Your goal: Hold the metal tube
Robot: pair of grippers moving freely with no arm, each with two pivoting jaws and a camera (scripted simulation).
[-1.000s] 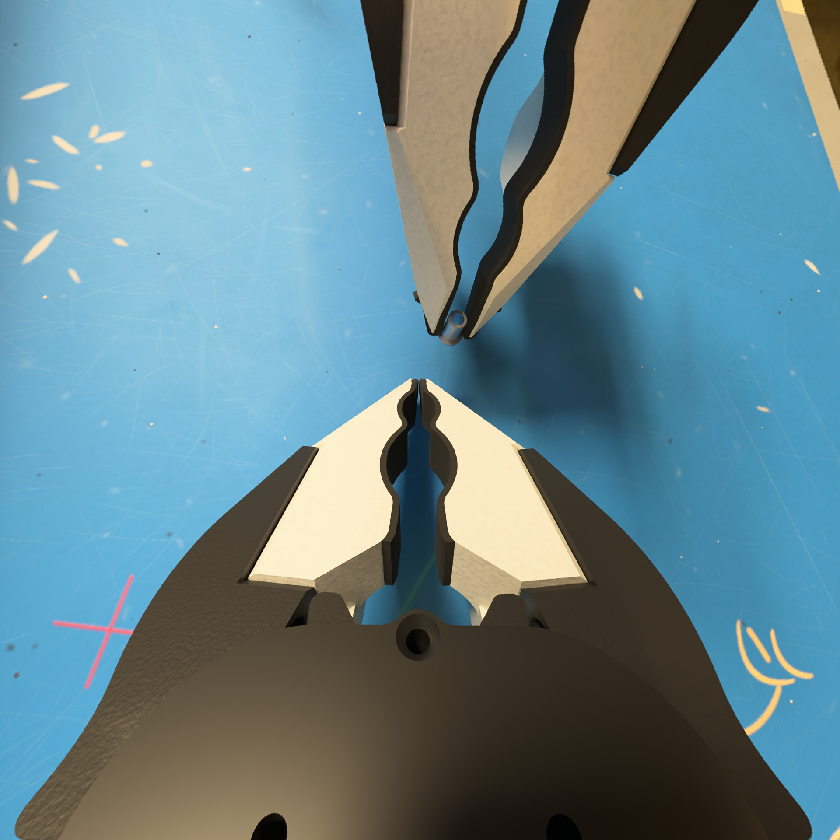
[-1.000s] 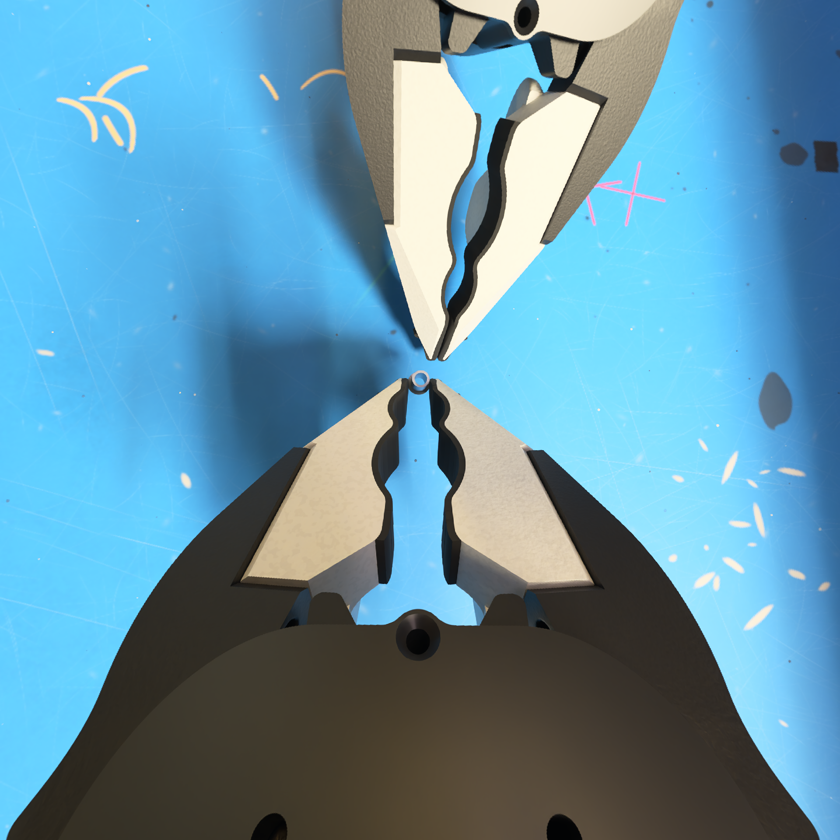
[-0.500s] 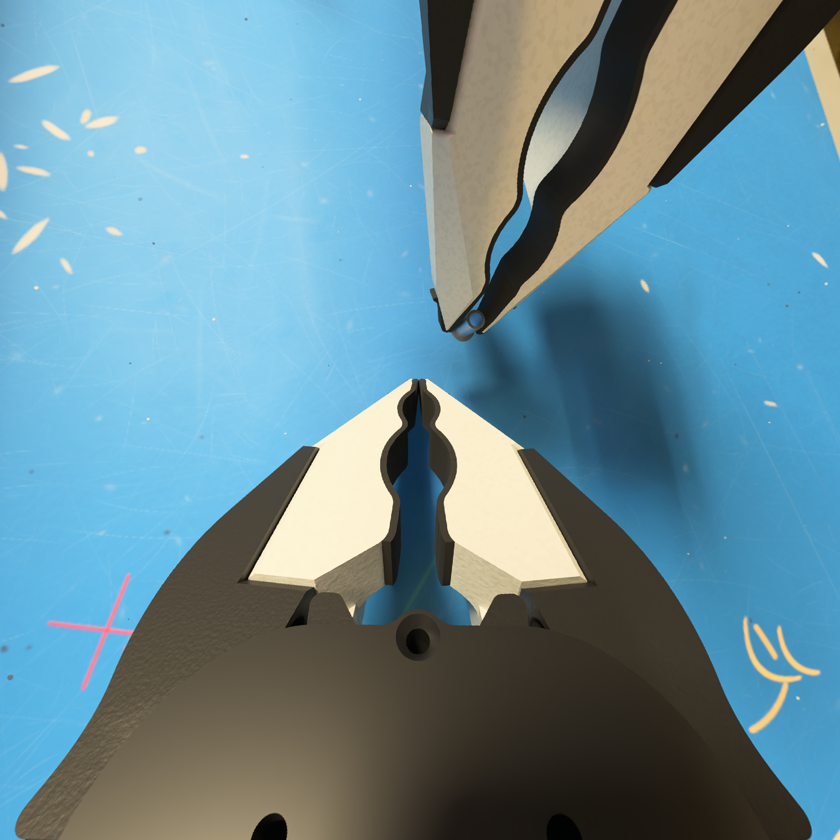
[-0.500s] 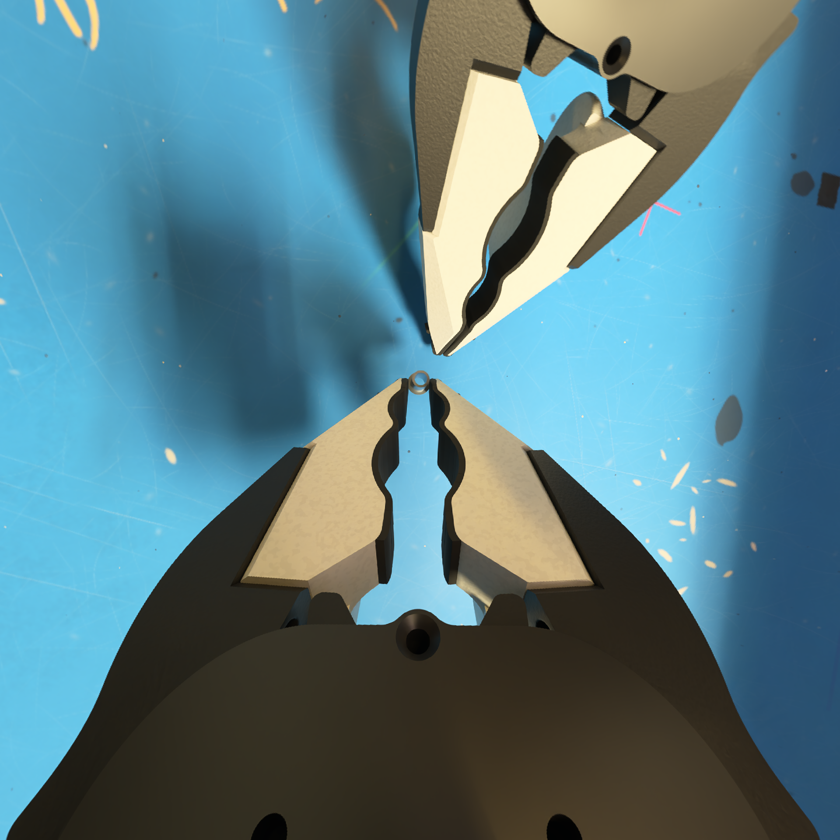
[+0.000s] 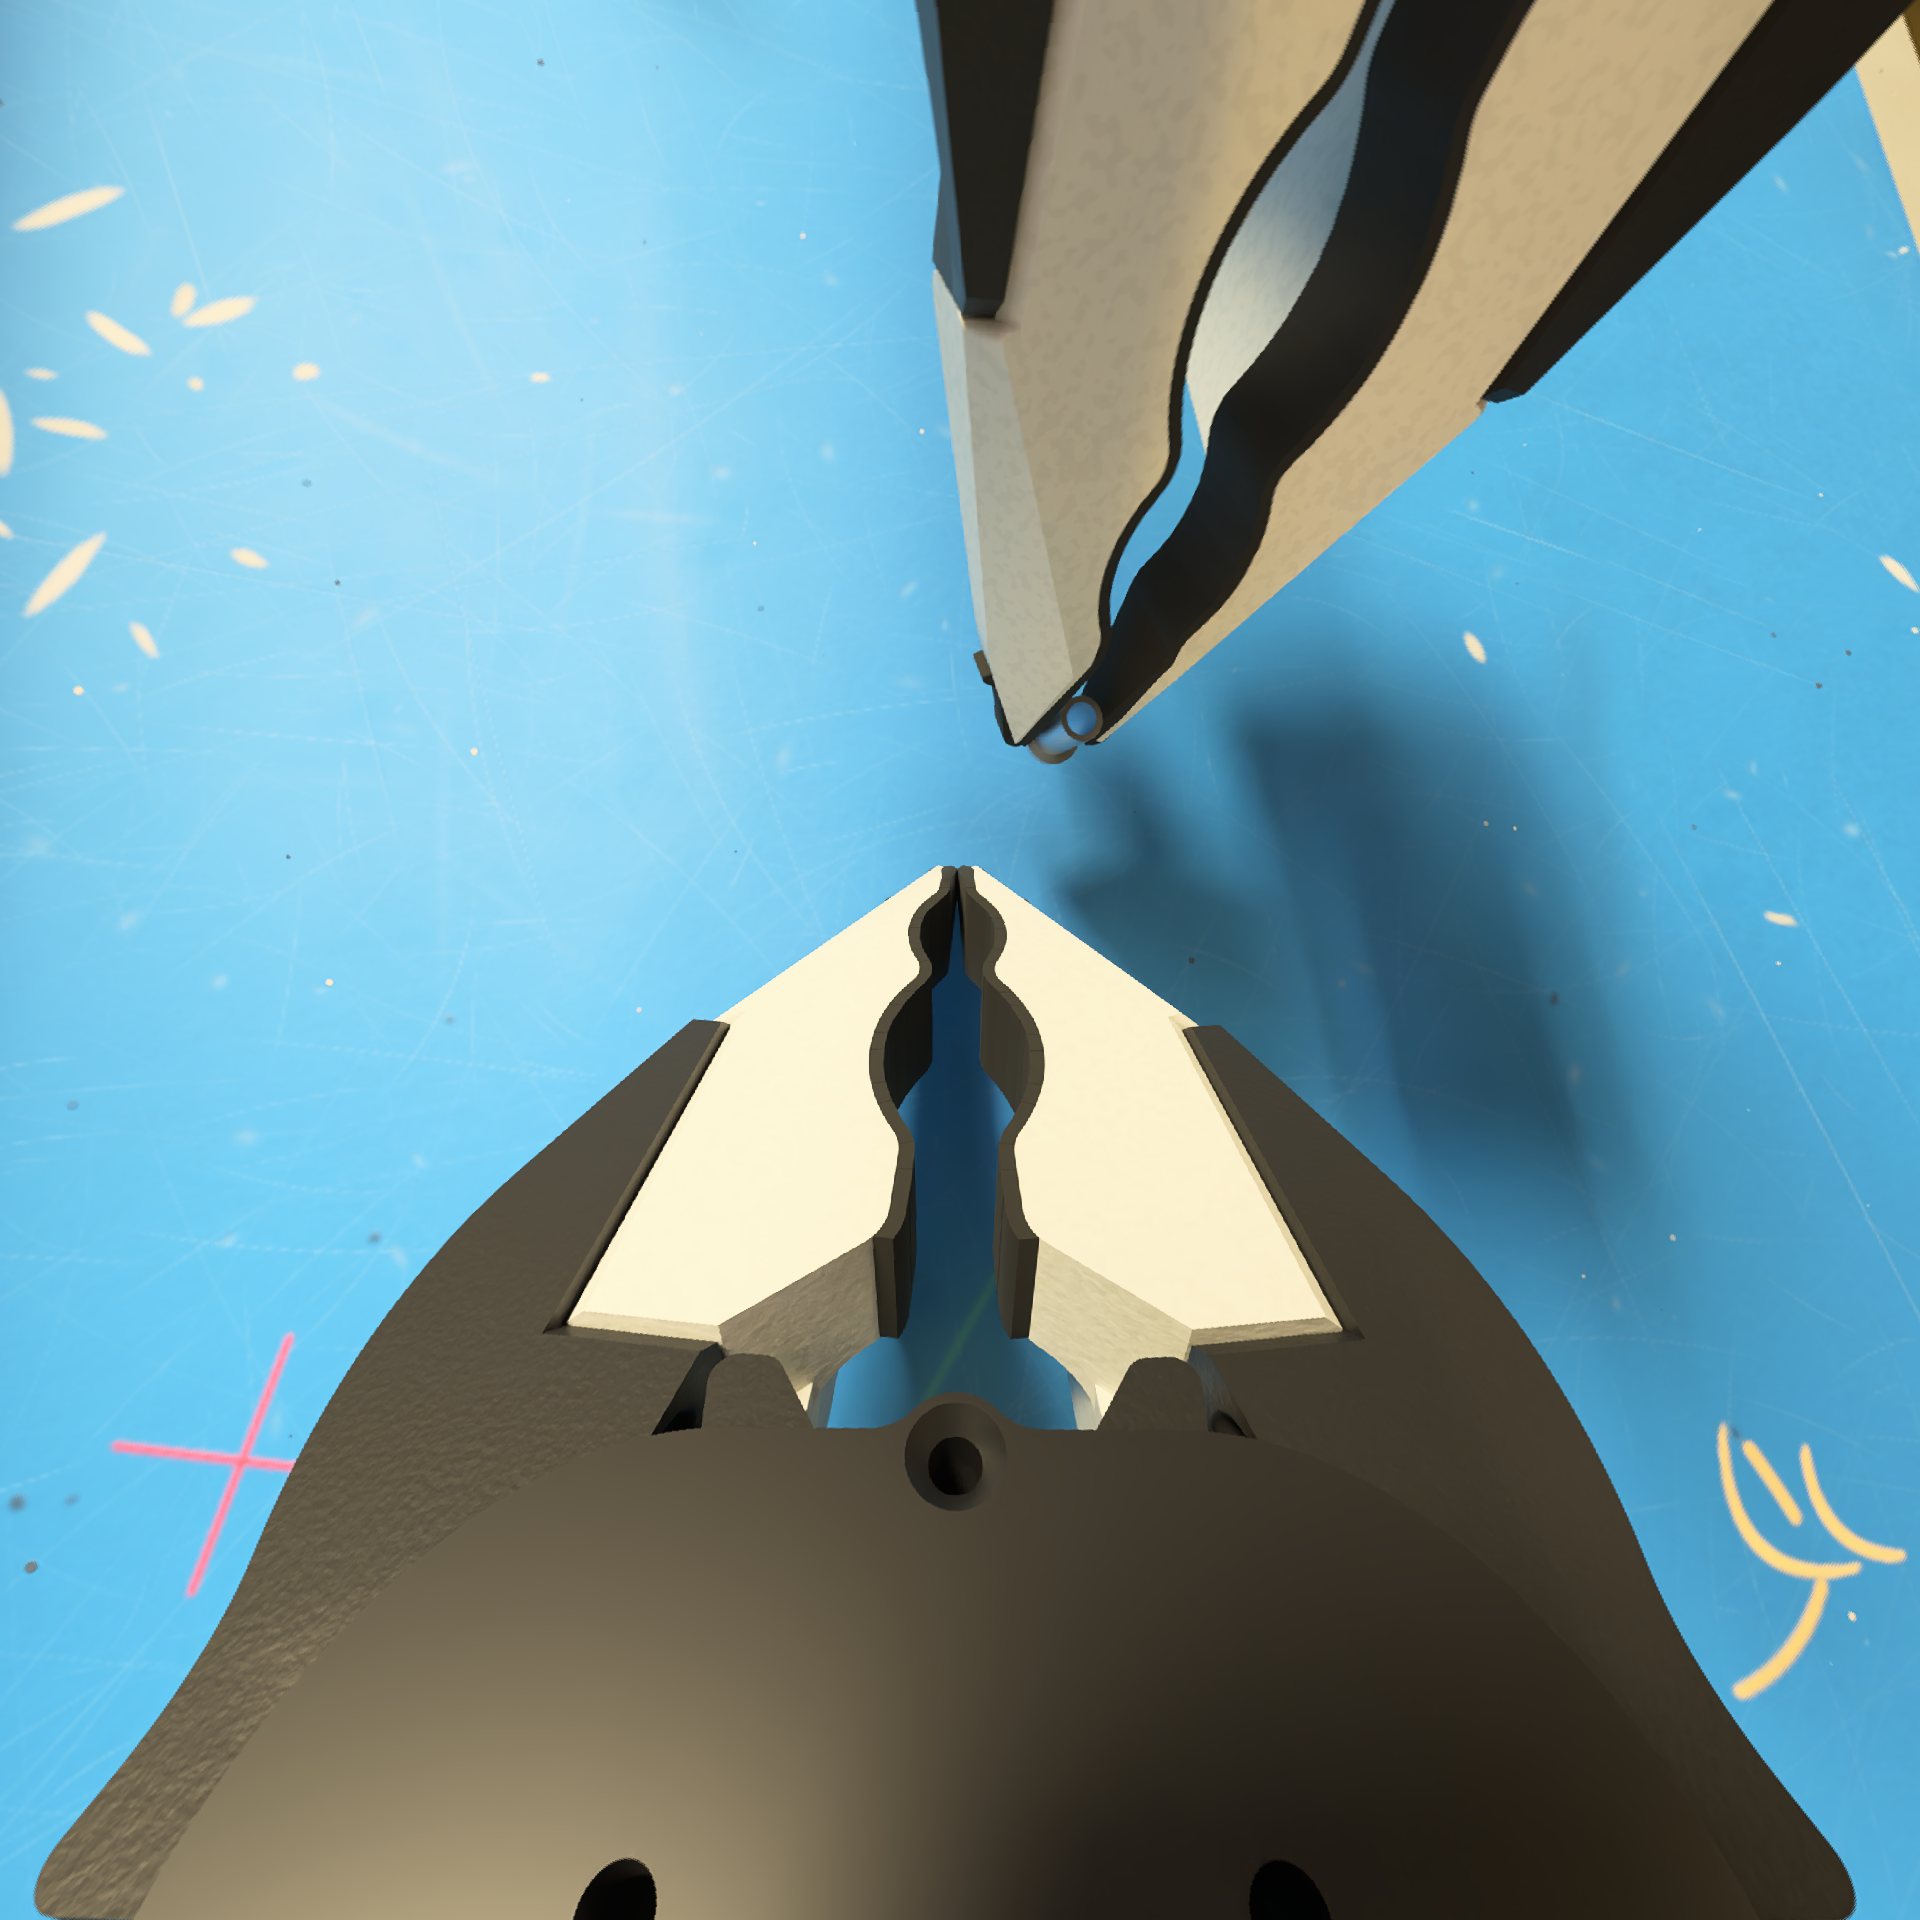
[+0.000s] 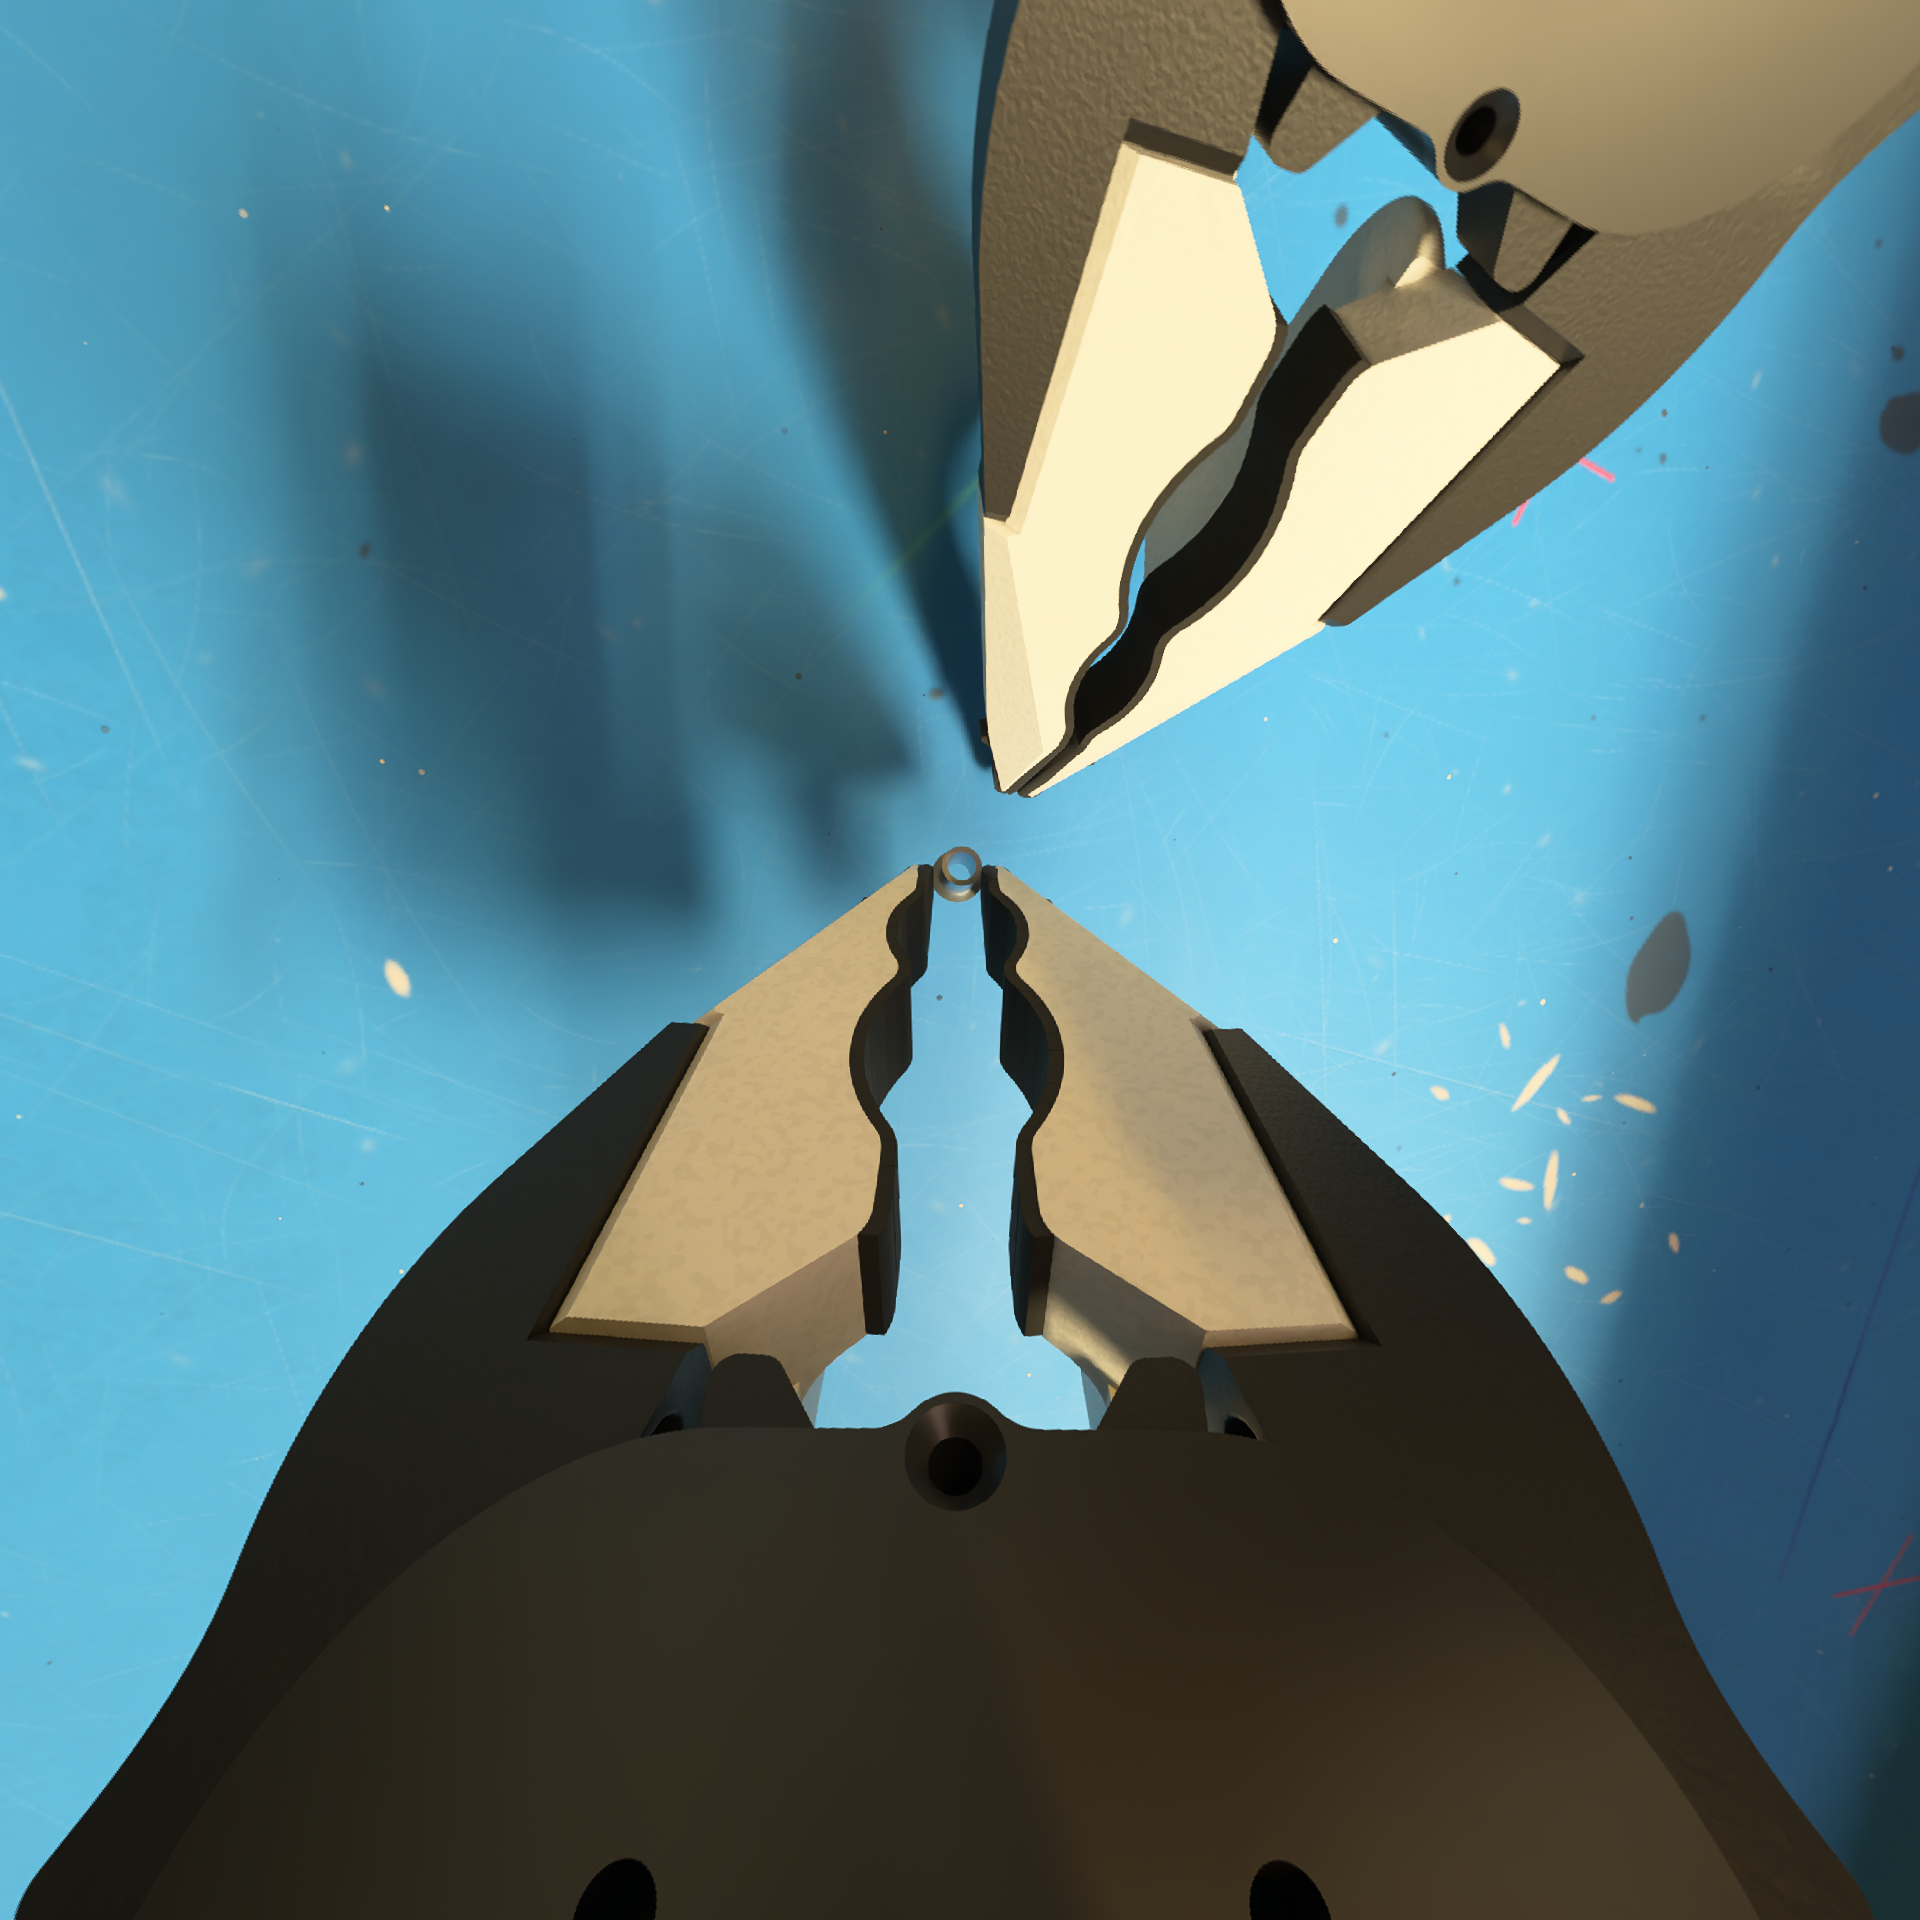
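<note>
The metal tube (image 6: 957,871) is a tiny grey hollow cylinder, seen end-on. My right gripper (image 6: 957,878) is shut on it at the very fingertips, above the blue mat. In the left wrist view the right gripper (image 5: 1058,732) comes down from the top right with the tube (image 5: 1070,724) pinched at its tips. My left gripper (image 5: 956,873) is shut and empty, its tips a short way in front of the tube and apart from it. In the right wrist view the left gripper (image 6: 1016,784) points down from the upper right, tips just beyond the tube.
A scratched blue mat (image 5: 520,727) lies under both grippers, with cream flecks (image 5: 114,332), a pink cross (image 5: 234,1460) and yellow scribbles (image 5: 1797,1548). Dark shadows (image 6: 582,623) of the grippers fall on it. A tan edge (image 5: 1896,135) shows at the top right.
The right gripper with the tube has shifted right and tilted in the left wrist view. In the right wrist view the left gripper has swung towards the upper right. Both grips are unchanged.
</note>
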